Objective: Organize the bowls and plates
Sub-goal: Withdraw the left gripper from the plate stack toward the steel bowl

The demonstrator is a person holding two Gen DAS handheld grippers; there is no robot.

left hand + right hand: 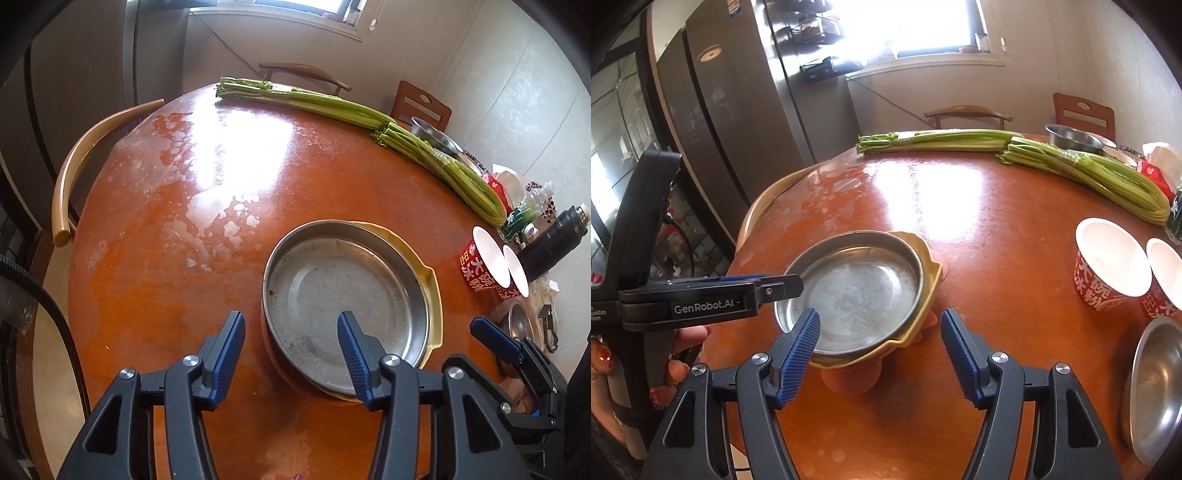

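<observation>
A round steel plate (343, 295) lies on top of a yellow plate (434, 291), with an orange dish (275, 360) underneath, near the table's front. My left gripper (291, 332) is open and straddles the steel plate's near left rim, one finger outside it and one over the plate; the pads do not press. In the right wrist view the steel plate (857, 291) sits on the yellow plate (925, 291). My right gripper (879, 332) is open just before the stack's near edge. The left gripper (796, 285) reaches in from the left over the rim.
Two celery bunches (303, 98) (450, 166) lie along the round wooden table's (221, 221) far side. Two red paper bowls (1112, 266) (1167, 280), a steel bowl (1156, 387), a black flask (550, 243) and another steel bowl (1071, 140) crowd the right. Chairs surround the table.
</observation>
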